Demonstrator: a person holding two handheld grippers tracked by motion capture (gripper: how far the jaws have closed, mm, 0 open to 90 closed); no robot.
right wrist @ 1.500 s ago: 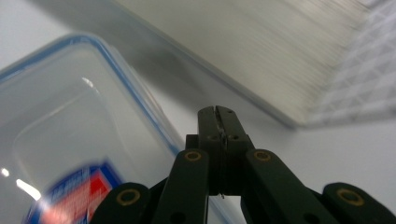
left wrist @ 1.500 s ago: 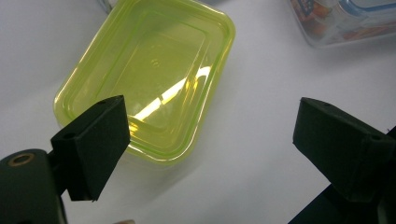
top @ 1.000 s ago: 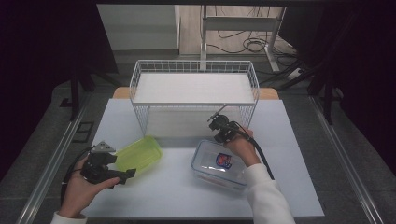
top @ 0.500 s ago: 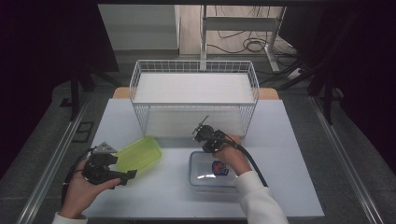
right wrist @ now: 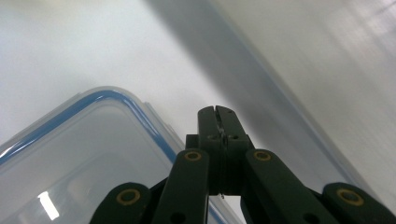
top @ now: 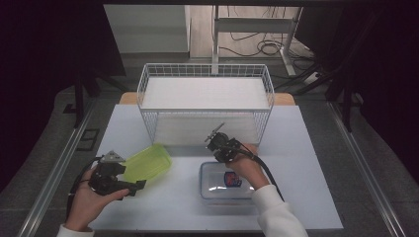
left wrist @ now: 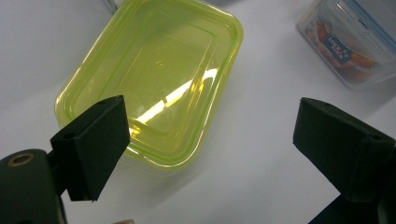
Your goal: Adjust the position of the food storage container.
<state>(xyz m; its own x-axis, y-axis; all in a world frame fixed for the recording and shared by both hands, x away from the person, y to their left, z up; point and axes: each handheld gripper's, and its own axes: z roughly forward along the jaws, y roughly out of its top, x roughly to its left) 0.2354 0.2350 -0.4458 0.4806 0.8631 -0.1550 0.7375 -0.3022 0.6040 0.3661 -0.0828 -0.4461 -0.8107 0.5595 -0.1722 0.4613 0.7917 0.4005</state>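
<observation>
A yellow-green plastic container (left wrist: pixel 154 79) lies on the white table, at the left in the high view (top: pixel 146 163). My left gripper (left wrist: pixel 217 144) is open just short of it, its jaws set wide and one jaw over the container's near edge; the high view shows the left gripper (top: pixel 132 177) at the container's left end. A clear lidded box with a blue seal (top: pixel 227 181) lies right of centre. My right gripper (right wrist: pixel 218 116) is shut with nothing between its jaws, hovering over the corner of the clear box lid (right wrist: pixel 93 154). In the high view the right gripper (top: pixel 220 144) is at the box's far edge.
A white wire basket (top: pixel 205 74) stands at the back of the table, just beyond the right gripper. The table (top: pixel 306 163) drops off at the front and sides. The clear box (left wrist: pixel 348 42) is also at the top right of the left gripper view.
My right hand has moved left along the front of the basket. The clear box has turned from tilted to square with the table. The left hand and green container have stayed put.
</observation>
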